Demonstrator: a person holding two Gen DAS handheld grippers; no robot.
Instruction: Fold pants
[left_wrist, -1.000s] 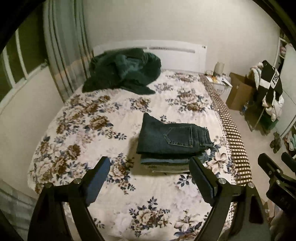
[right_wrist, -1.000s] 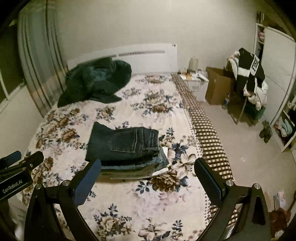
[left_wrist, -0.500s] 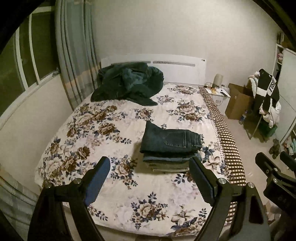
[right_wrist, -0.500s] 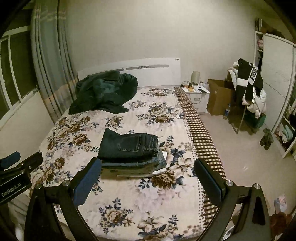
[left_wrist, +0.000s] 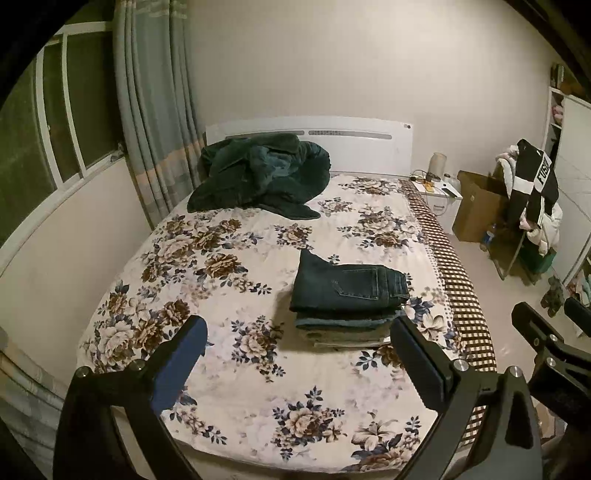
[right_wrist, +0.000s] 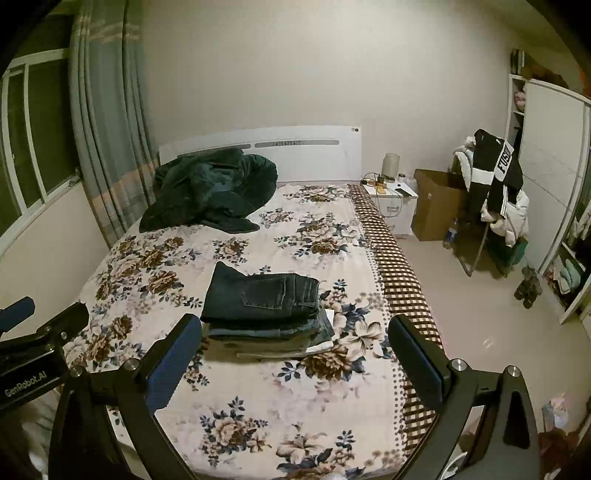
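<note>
A stack of folded pants (left_wrist: 347, 295) lies on the floral bed (left_wrist: 221, 266), dark blue jeans on top with a back pocket showing; the same stack of pants (right_wrist: 264, 302) sits right of the bed's (right_wrist: 147, 266) middle. My left gripper (left_wrist: 298, 328) hovers back from the foot of the bed, its jaws still opening, nothing between them. My right gripper (right_wrist: 293, 326) also stands wide open and empty, well short of the stack. Each gripper shows at the edge of the other's view.
A crumpled dark green blanket (left_wrist: 262, 173) lies at the white headboard (left_wrist: 351, 144). Curtains (left_wrist: 147, 110) and a window are on the left. To the right are a nightstand (right_wrist: 391, 199), a cardboard box (right_wrist: 436, 210), a clothes-laden chair (right_wrist: 495, 192) and open floor.
Both grippers have drawn back and up from the bed, so the stack looks smaller and farther. The whole bed and more wall now show.
</note>
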